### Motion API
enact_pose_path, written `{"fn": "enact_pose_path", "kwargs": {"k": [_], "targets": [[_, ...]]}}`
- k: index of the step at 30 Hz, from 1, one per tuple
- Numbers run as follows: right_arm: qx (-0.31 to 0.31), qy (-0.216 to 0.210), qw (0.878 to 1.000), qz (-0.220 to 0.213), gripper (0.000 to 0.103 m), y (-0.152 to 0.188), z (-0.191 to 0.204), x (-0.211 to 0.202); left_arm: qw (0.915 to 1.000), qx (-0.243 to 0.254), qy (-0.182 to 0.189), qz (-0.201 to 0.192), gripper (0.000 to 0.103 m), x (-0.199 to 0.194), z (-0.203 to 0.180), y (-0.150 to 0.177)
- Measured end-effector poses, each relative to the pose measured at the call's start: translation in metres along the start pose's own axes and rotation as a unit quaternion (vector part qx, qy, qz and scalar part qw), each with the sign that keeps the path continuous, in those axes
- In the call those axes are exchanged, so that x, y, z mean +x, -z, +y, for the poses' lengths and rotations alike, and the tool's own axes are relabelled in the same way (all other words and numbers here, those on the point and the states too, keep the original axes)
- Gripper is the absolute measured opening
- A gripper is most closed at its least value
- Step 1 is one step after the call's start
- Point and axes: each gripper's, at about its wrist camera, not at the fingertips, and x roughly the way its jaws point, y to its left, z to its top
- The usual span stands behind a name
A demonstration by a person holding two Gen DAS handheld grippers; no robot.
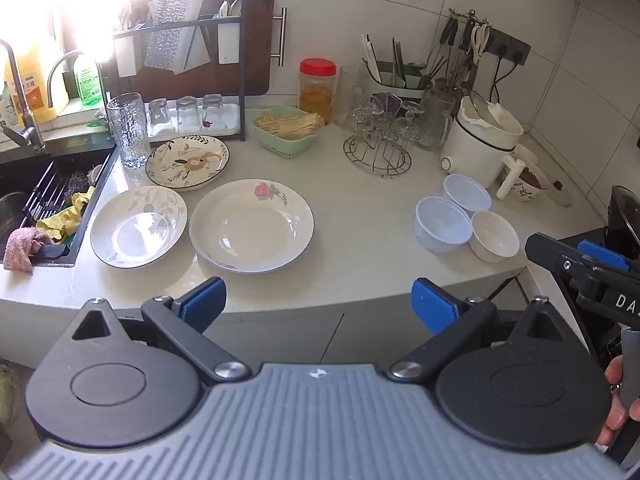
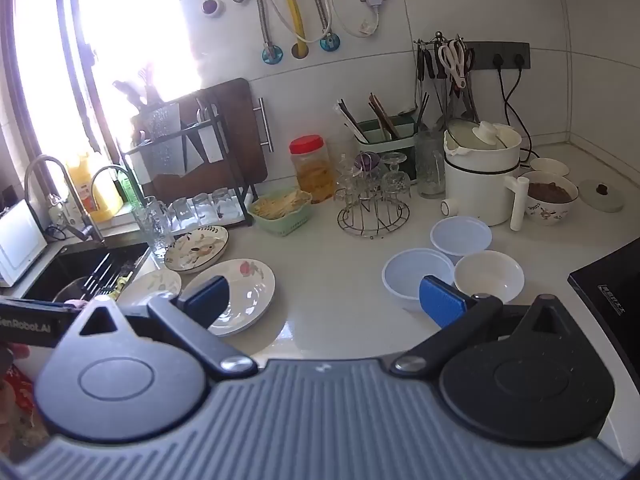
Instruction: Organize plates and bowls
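Three plates lie on the white counter: a rose plate [image 1: 251,225] [image 2: 240,292], a leaf plate [image 1: 139,226] [image 2: 154,285] to its left, and a patterned plate [image 1: 187,162] [image 2: 197,249] behind. Three bowls cluster at the right: two bluish bowls [image 1: 442,223] [image 1: 467,195] [image 2: 416,278] [image 2: 461,238] and a cream bowl [image 1: 494,236] [image 2: 489,275]. My left gripper [image 1: 318,306] is open and empty, at the counter's front edge. My right gripper [image 2: 324,302] is open and empty, above the front edge between the plates and the bowls; it also shows in the left wrist view [image 1: 580,258].
A sink [image 1: 44,196] with cloths is at the left. A tall glass [image 1: 129,136], a dish rack [image 1: 192,80], a green basket [image 1: 289,130], a wire glass stand [image 1: 378,148], a white cooker [image 1: 480,148] and a bowl of brown food [image 2: 550,198] line the back. A black cooktop [image 2: 608,296] is at the right.
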Motion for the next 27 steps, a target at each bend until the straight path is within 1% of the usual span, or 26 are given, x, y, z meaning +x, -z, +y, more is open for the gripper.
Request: {"fn": "enact_pose_path", "kwargs": {"k": [5,9,13,20,27], "targets": [[-0.007,0.002,1.0,0.0,0.103,0.002,0.004,-0.001,1.0,-0.001,0.001,-0.006,0.101,0.0,0.001,0.0],[-0.002,-0.005,1.0,0.001,0.103,-0.001,-0.003,-0.003,1.0,-0.001,0.002,-0.006,0.101,0.0,-0.003,0.0],[0.002,-0.008,1.0,-0.005,0.103,0.0,-0.006,-0.006,0.9999,0.004,-0.01,-0.008,0.101,-0.002,-0.005,0.001],[-0.003,-0.005,1.0,-0.001,0.103,-0.002,-0.003,-0.004,0.9999,0.002,-0.011,-0.003,0.101,-0.005,-0.006,0.003],[-0.006,-0.009,1.0,0.0,0.103,0.0,0.003,-0.003,0.9992,-0.007,-0.029,-0.027,0.101,-0.016,0.0,0.006]]}}
